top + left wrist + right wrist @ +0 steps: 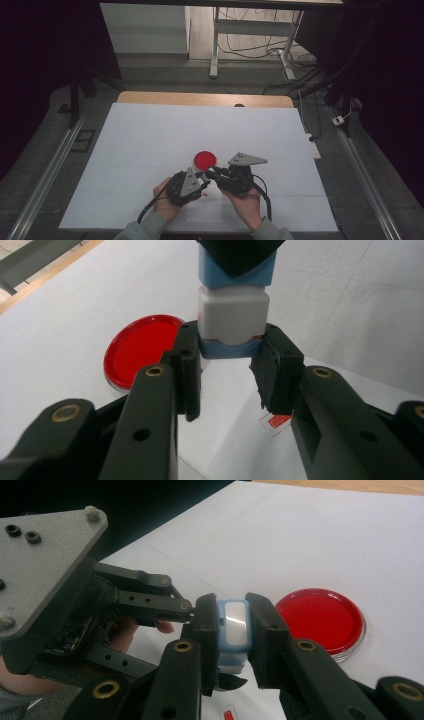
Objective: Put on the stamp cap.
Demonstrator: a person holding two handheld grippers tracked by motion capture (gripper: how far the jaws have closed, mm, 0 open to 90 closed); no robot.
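Observation:
A small blue and white stamp (232,315) hangs just above the table, held from both sides. My right gripper (234,615) is shut on its upper body (234,625). My left gripper (230,340) is shut on the stamp's lower blue end. In the high view both grippers meet near the table's front middle, left gripper (202,179) and right gripper (210,174) tip to tip. A round red ink dish (205,159) lies on the table right behind them, open, also the red dish (140,350) (320,617).
A white sheet covers the table (150,135). A small paper slip (205,207) lies under the hands near the front edge, with a red stamped mark (279,421) on it. The wooden far edge (200,98) borders the back.

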